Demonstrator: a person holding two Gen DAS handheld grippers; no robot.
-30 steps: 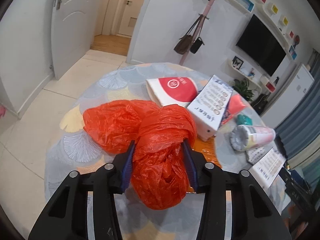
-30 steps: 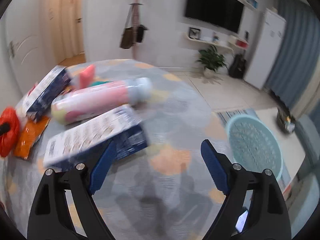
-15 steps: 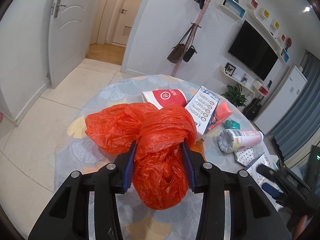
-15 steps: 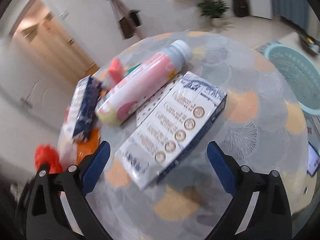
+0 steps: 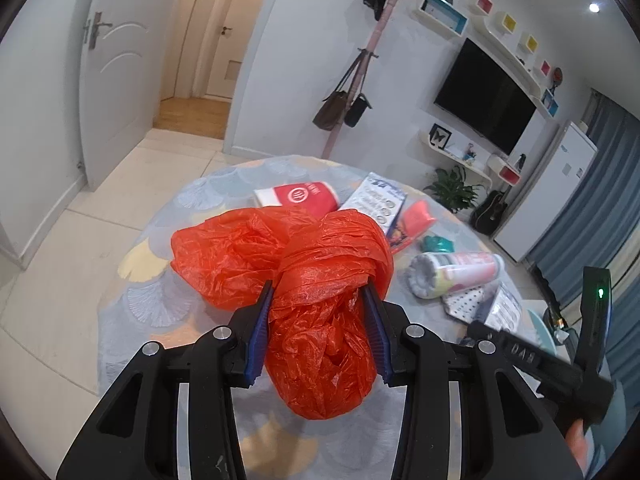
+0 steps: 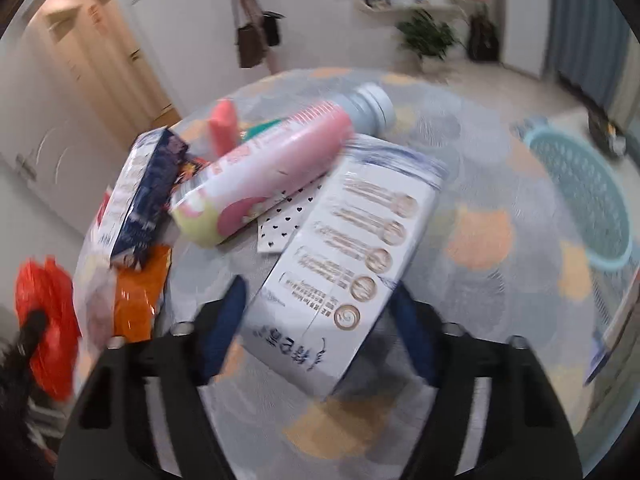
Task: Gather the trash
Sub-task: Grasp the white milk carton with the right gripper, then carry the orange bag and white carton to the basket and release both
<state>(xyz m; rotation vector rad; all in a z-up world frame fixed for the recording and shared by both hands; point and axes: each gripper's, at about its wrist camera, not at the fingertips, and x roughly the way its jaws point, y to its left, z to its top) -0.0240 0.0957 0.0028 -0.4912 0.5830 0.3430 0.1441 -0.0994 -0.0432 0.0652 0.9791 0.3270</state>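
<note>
A crumpled red plastic bag (image 5: 324, 360) hangs between the blue pads of my left gripper (image 5: 318, 285), which is shut on it above the round table (image 5: 152, 304). The bag also shows at the left edge of the right wrist view (image 6: 44, 300). My right gripper (image 6: 320, 286) straddles the near end of a white and blue carton box (image 6: 352, 240) lying on the table. Its jaws are closing, and a thin gap still shows at the left pad. The picture is blurred.
A pink bottle (image 6: 272, 160) lies against the box, with a dotted card (image 6: 288, 216) under it. A second blue carton (image 6: 140, 192), an orange wrapper (image 6: 136, 300) and a red paper cup (image 5: 304, 198) lie further left. A teal basket (image 6: 584, 200) stands on the floor at the right.
My right gripper has swung over the carton box and its jaws have narrowed around it. The left gripper has risen a little with the red bag still in it.
</note>
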